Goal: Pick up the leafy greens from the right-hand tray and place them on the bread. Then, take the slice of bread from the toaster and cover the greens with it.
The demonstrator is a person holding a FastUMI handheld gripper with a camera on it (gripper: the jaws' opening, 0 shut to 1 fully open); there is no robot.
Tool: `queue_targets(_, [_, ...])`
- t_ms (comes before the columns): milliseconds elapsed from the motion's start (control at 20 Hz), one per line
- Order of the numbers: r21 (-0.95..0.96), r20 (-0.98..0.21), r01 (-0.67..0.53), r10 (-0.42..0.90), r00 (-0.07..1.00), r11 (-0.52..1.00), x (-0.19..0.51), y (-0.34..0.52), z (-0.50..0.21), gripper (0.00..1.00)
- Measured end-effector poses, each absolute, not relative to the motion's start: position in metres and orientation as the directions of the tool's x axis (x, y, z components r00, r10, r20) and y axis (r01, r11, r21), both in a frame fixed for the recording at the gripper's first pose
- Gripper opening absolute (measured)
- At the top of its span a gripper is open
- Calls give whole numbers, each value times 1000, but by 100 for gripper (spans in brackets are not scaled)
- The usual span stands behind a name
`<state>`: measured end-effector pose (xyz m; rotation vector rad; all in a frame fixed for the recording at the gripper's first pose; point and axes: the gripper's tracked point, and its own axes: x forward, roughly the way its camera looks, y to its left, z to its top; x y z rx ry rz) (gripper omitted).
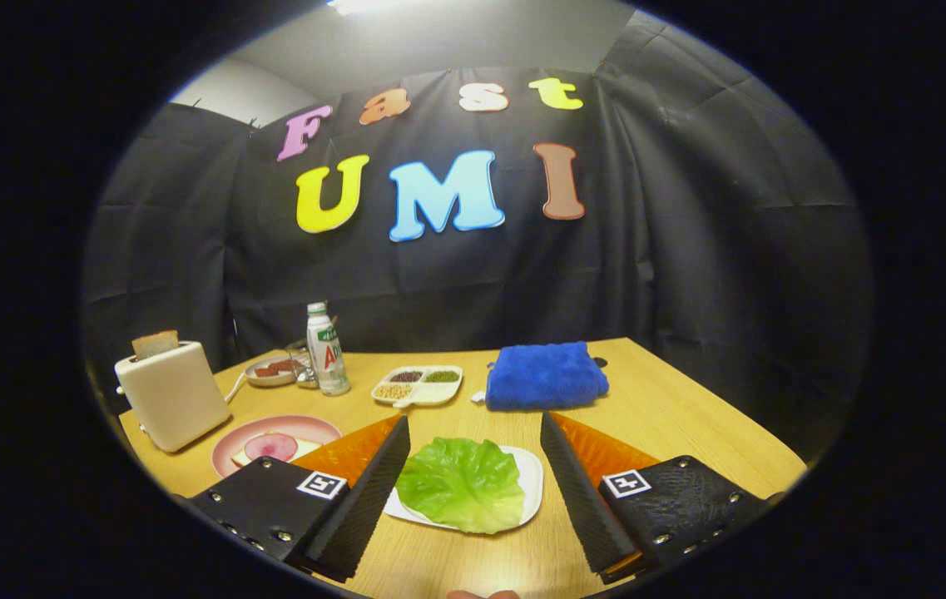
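Hovering: claw [473, 474] hangs above the desk [689, 416], fingers [373, 491] spread wide apart, gripping nothing.
Greens: one leaf [460, 482] lies flat on a white tray [532, 478], between the fingers and just ahead of them, roughly centred in the gap.
Key relation: leaf sits straight ahead and below the claw; my guess is the move needs a drop forward and down with little sideways correction.
Long axis: leaf looks broad and rounded, slightly longer along the line running away from the claw; no clear axis to square up to.
Bread: a slice with a pink round topping [273, 447] rests on a pink plate [227, 445], left of the left finger, near the tray.
Toaster: toaster [173, 395] stands beyond the plate at the desk's left edge, a slice [155, 343] poking up out of its slot.
Other things: a bottle [327, 349], a divided dish [417, 386] of beans or grains, and a small plate [269, 370] sit further back; a blue towel [546, 376] lies beyond the tray to the right.
Obstacles: nothing stands between claw and leaf; the tray rim may catch a fingertip on a low pinch.
Progress: greens untouched, judged as the very start of the task.
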<state>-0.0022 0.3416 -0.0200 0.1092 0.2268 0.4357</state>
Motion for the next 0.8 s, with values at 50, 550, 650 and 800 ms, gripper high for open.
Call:
queue_targets(50, [124, -248, -410, 429, 869, 903, 1, 344, -32, 97])
queue_targets(550, [39, -521, -467, 417, 745, 883, 4, 357, -98, 97])
queue_targets(650, [44, -557, -470, 413, 721, 881, 2, 356, -107, 96])
queue_targets(800, [58, -580, -485, 425, 696, 873, 0, 361, -114, 97])
